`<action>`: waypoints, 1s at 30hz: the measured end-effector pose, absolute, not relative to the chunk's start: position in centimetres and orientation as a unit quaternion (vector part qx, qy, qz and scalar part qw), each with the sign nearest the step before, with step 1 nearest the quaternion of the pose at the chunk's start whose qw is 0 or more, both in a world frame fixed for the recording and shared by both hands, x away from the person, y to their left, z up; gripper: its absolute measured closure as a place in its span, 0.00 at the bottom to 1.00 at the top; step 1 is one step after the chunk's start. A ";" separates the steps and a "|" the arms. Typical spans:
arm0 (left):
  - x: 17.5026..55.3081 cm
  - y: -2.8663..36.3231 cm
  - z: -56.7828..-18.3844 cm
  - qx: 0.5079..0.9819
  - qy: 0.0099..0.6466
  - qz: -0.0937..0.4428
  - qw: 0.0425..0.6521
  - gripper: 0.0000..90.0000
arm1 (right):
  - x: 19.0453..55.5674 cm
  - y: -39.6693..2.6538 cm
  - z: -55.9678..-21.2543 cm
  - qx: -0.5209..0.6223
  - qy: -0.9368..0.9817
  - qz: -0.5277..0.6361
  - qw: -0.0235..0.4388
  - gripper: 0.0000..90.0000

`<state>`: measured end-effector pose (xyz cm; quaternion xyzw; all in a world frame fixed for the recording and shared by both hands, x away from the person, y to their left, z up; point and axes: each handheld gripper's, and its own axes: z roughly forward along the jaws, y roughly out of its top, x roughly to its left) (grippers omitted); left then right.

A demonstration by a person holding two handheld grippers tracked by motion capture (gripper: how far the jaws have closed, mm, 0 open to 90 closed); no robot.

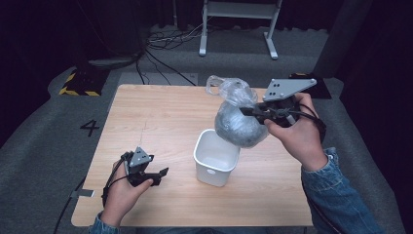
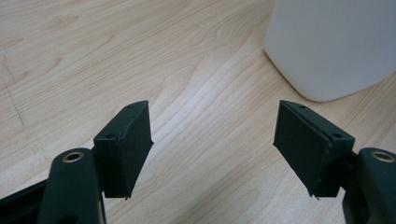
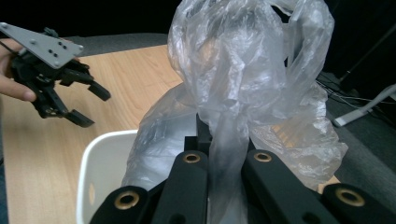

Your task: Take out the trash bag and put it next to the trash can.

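Crinkled clear plastic bag (image 1: 238,119) — bulging, grey inside — held just above a white, square-rimmed plastic bin (image 1: 215,157) mid-table. Pinched at its twisted neck by the right gripper (image 1: 248,112), jaws clenched. Left gripper (image 1: 163,174) — jaws spread, gripping nothing — over pale woodgrain table (image 1: 156,122).

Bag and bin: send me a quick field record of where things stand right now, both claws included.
bag: clear plastic, full, neck gathered; hangs lifted beside the bin's far right rim
bin: white, upright on the table, looks empty in the high view
right claw: shut on the bag's neck, held above the table
left claw: open, nothing between its jaws, low over the table, left of the bin
bag in bin: not yet
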<state>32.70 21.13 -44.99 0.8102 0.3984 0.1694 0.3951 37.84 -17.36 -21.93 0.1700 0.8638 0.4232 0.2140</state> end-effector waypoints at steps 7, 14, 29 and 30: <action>32.7 21.9 -45.1 0.805 0.409 0.171 0.395 0.30 | 38.5 -19.5 -22.1 0.193 0.859 0.417 0.226 0.99; 32.8 22.9 -45.2 0.803 0.419 0.180 0.384 0.29 | 39.3 -21.5 -23.1 0.215 0.856 0.410 0.232 0.99; 33.1 23.2 -46.6 0.825 0.404 0.169 0.357 0.25 | 41.8 -24.9 -27.2 0.263 0.851 0.399 0.217 0.99; 33.1 23.2 -46.6 0.826 0.403 0.168 0.355 0.25 | 42.0 -25.0 -27.6 0.264 0.852 0.398 0.215 0.99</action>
